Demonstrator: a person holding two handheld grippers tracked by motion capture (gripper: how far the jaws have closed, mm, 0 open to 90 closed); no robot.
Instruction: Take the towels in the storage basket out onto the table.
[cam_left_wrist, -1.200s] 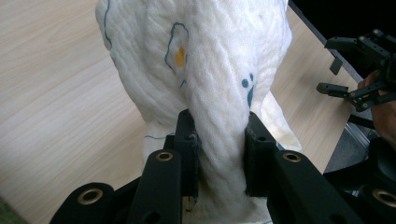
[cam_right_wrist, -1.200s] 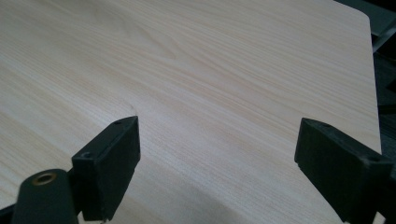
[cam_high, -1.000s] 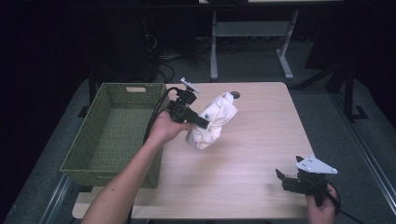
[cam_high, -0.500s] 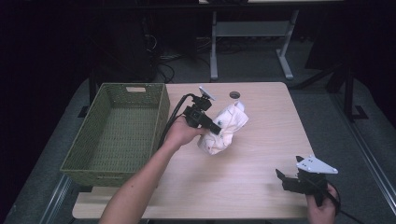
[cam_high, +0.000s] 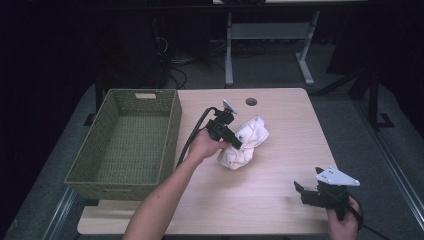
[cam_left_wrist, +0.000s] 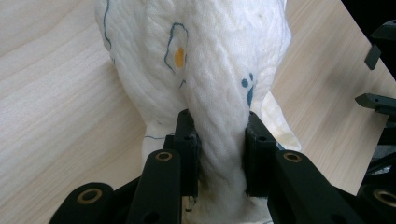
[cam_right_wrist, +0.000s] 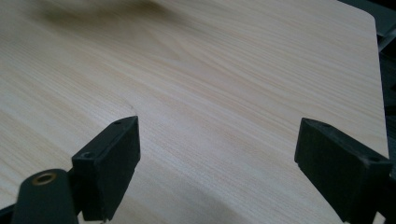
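Left hand-held gripper (cam_left_wrist: 217, 154) pinches white cloth (cam_left_wrist: 201, 70) (blue, yellow prints).

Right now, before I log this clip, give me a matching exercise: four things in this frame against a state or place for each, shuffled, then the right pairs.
Things:
1. left gripper
2. right gripper
3. woven basket
4. white cloth

States or places:
A. green, sits at the table's left side with nothing in it
B. jaws wide apart over bare wood near the table's front right
C. bunched up mid-table, printed with small blue and yellow marks
D. jaws closed on a fold of fabric

Pairs: 1-D, 2-B, 3-A, 4-C
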